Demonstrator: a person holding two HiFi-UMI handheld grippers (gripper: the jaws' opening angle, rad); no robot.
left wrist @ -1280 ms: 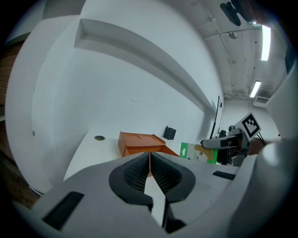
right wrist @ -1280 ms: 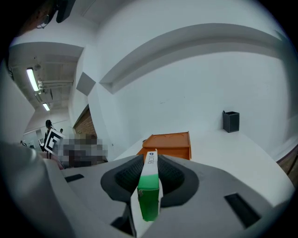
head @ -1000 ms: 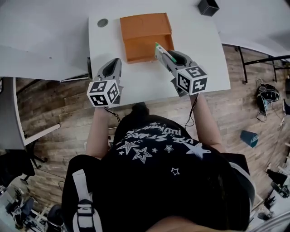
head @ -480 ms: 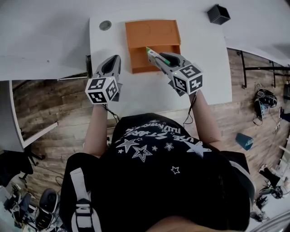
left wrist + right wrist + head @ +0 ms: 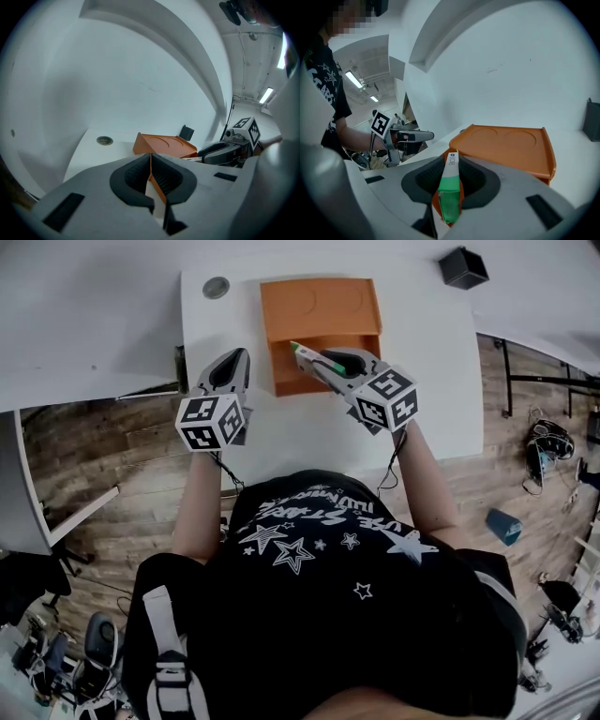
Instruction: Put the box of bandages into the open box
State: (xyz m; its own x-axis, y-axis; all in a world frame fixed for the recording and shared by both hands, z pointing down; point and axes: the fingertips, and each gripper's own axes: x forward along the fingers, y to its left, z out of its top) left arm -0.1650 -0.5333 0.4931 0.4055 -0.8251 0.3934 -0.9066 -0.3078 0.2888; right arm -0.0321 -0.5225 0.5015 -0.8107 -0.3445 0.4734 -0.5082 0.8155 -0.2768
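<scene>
An orange open box (image 5: 321,332) stands on the white table (image 5: 309,432), its lid lying flat behind the open compartment (image 5: 302,367). My right gripper (image 5: 307,356) is shut on the green and white box of bandages (image 5: 450,192), holding it over the open compartment; the box's end (image 5: 297,349) sticks out past the fingertips. The orange lid (image 5: 511,143) shows just beyond the jaws in the right gripper view. My left gripper (image 5: 236,367) hangs left of the orange box with its jaws closed on nothing (image 5: 150,176).
A round grey grommet (image 5: 216,287) sits in the table's far left corner. A small black cube (image 5: 464,266) stands on the surface at the far right. Wooden floor lies below the table's near edge.
My right gripper has carried the box of bandages leftward, from the orange box's right edge to over its open compartment. The left gripper has stayed put.
</scene>
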